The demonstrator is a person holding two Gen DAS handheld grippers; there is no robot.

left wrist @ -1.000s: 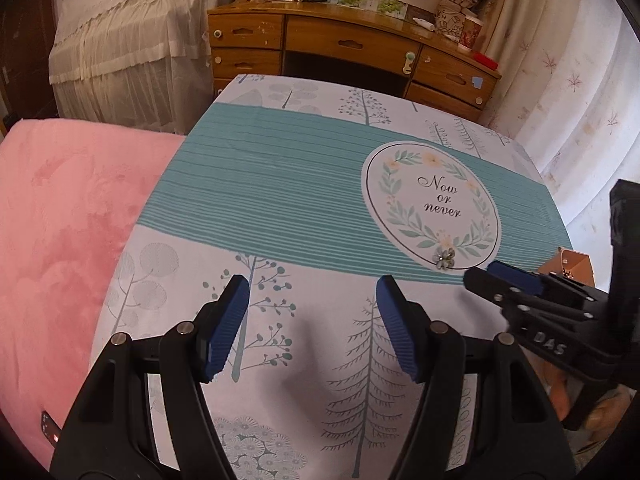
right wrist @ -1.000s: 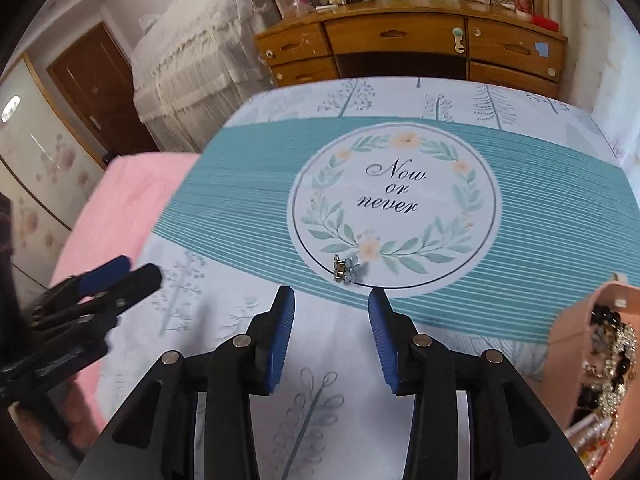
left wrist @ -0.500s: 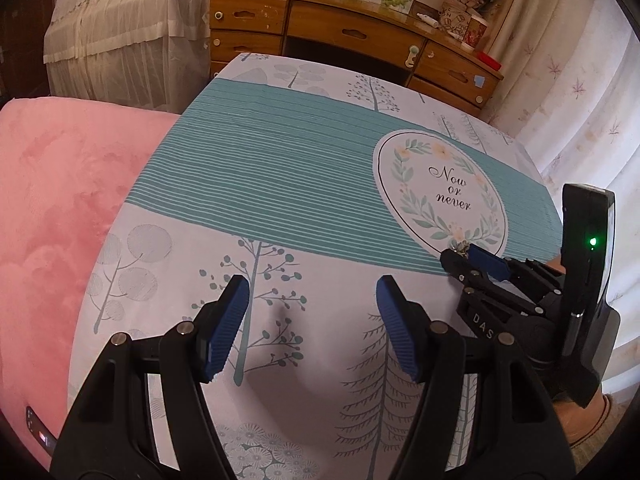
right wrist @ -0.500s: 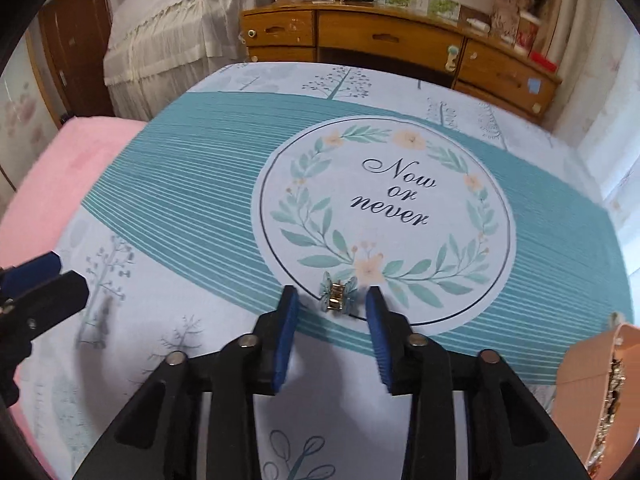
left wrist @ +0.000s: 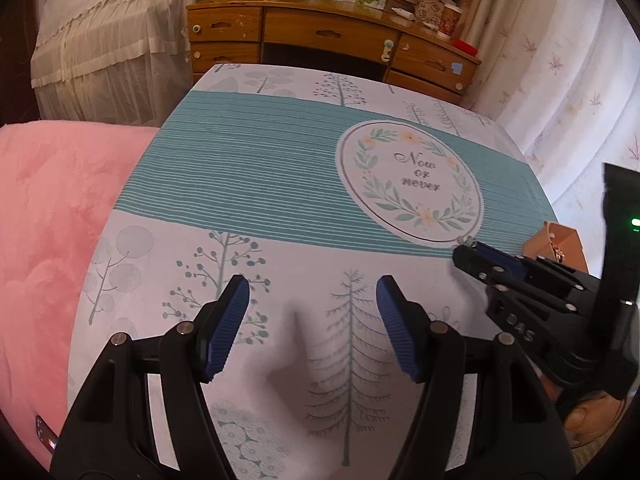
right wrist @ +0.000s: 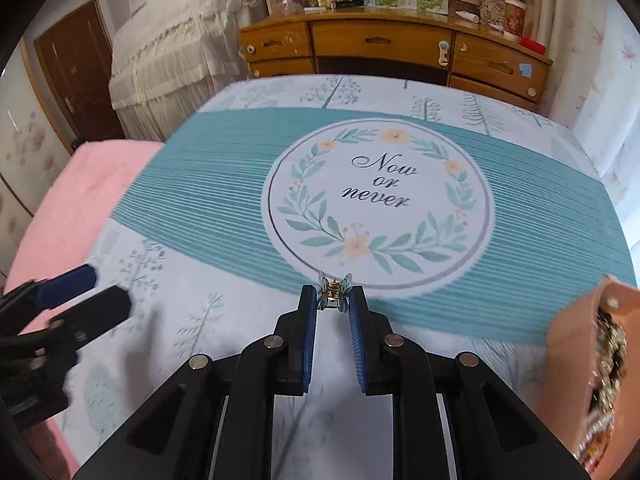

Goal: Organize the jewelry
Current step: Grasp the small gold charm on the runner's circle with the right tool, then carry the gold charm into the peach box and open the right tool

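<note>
A small pale-blue and gold hair clip point(right wrist: 333, 290) lies on the tablecloth point(right wrist: 224, 184) at the lower rim of the printed "Now or never" wreath. My right gripper point(right wrist: 333, 300) has its jaws closing on the clip, and both blue pads touch its sides. The left wrist view shows the same gripper point(left wrist: 468, 250) from the side with the clip point(left wrist: 467, 240) at its tip. My left gripper point(left wrist: 312, 292) hangs open over the tree print with nothing between its fingers. A peach jewelry box point(right wrist: 580, 320) full of beads and chains stands at the right.
A pink blanket point(left wrist: 48, 240) lies left of the table. A wooden desk point(right wrist: 380, 44) with drawers and clutter stands beyond the far edge. A lace-covered bed point(left wrist: 108, 48) is at the back left, and curtains point(left wrist: 560, 80) hang on the right.
My right gripper moved forward to the clip and its jaws narrowed from wide apart to touching the clip's sides. The left gripper stayed open and shifted only slightly.
</note>
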